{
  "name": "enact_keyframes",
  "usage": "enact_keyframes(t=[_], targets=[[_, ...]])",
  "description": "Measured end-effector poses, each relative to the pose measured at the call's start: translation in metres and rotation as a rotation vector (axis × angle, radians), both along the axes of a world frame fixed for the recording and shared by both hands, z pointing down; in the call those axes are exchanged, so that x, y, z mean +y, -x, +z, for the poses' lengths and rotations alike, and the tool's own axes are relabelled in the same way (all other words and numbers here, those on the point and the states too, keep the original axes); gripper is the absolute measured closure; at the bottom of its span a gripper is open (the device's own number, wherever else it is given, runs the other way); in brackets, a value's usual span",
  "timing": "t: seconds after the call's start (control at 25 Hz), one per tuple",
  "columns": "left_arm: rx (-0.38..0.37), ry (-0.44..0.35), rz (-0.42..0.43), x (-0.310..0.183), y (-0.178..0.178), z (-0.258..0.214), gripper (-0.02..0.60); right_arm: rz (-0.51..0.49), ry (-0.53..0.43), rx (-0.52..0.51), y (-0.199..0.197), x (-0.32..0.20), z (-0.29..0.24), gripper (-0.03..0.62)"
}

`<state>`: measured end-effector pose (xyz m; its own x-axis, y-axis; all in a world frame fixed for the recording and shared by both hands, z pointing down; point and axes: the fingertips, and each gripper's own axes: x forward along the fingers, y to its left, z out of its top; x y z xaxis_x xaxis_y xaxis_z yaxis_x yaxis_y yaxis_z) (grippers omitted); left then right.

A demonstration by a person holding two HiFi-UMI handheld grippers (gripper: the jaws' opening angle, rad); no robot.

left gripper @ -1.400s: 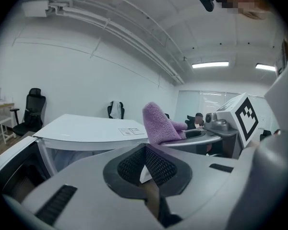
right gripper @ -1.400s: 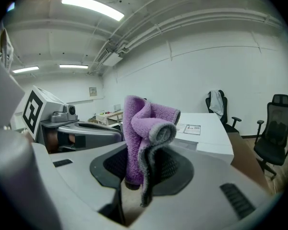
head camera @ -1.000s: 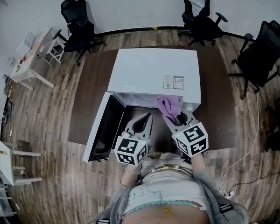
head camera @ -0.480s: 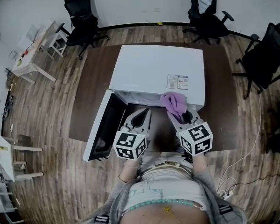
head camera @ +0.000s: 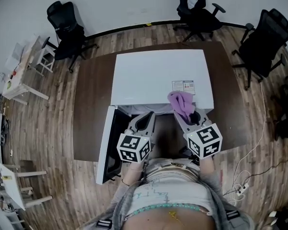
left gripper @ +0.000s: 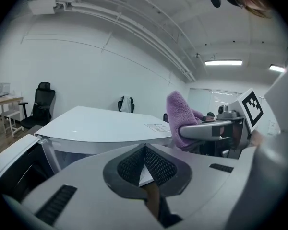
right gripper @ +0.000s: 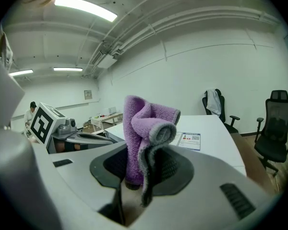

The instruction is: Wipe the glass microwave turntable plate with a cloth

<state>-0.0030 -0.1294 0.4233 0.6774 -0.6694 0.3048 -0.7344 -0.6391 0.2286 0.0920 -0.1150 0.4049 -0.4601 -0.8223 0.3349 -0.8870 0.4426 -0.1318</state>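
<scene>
Door (head camera: 107, 145) of the microwave (head camera: 158, 75) hangs open at left, over the brown surface (head camera: 89, 104). Left hand-held gripper (head camera: 143, 122): jaws together, nothing between them, tip at the cavity mouth. Right hand-held gripper (head camera: 186, 120): clamped on the purple cloth (head camera: 181, 103), which stands up past the microwave's front edge. Glass turntable plate shows in no view. It is presumably inside the cavity, ahead of and below both tips, which look about equally near.

The right gripper (right gripper: 140, 172) has its jaws closed on a purple cloth (right gripper: 143, 128), which stands upright with its top folded over. Behind it lies a white top (right gripper: 216, 133), apparently the microwave's, with a label (right gripper: 188, 141) near its front edge. The left gripper (right gripper: 103, 138) shows at the left.
</scene>
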Motion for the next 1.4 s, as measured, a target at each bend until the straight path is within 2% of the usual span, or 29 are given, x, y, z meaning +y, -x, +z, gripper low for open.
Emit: enact_keyframes(t=[0.28,0.48,0.68,1.0,1.4], targets=[[0.007,0.053,0.041,-0.014,0.022,0.019,0.569,0.017,0.018,-0.001,0.026,-0.015,0.003,0.476],[0.024,0.062,0.034,-0.024,0.036,0.030,0.569,0.032,0.012,-0.038,0.038,-0.023,0.001,0.476],[0.015,0.070,0.035,-0.029,0.040,0.048,0.569,0.064,0.000,-0.017,0.038,-0.023,0.007,0.476],[0.026,0.126,-0.057,-0.035,0.036,0.061,0.569,0.008,0.031,0.010,0.025,-0.019,0.009,0.476],[-0.027,0.158,-0.116,-0.038,0.031,0.083,0.569,-0.079,0.040,0.019,0.020,-0.019,0.016,0.476]])
